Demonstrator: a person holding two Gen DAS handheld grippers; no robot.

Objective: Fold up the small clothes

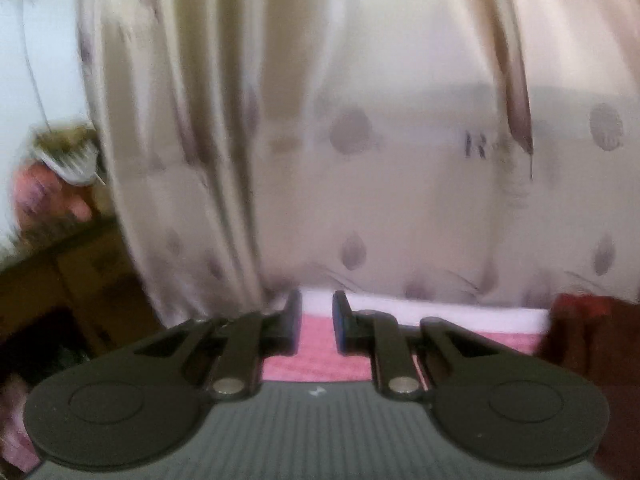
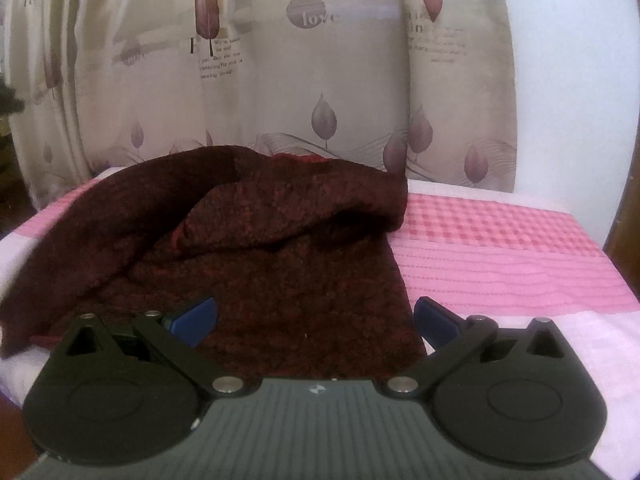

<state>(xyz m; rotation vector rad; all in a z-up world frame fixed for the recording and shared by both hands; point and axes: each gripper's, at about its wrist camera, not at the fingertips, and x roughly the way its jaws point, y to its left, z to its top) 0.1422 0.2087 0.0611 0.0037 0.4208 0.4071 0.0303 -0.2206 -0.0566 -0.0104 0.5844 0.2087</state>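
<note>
Right wrist view: a dark red garment (image 2: 256,248) lies rumpled on a pink cloth (image 2: 500,256), its near edge hidden beneath the right gripper (image 2: 316,316), whose jaws are spread wide, empty. Curtain (image 2: 320,80) behind. Left wrist view is blurred: left gripper (image 1: 316,320) slightly parted, grasping nothing; garment cut off at right.

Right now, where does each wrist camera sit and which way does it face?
Left wrist: low over the pink cloth, facing the curtain; left gripper narrowly open, dark red garment at right edge.
Right wrist: above the dark red garment, facing the same curtain; right gripper wide open.
Shared: curtain, pink cloth, garment.
</note>
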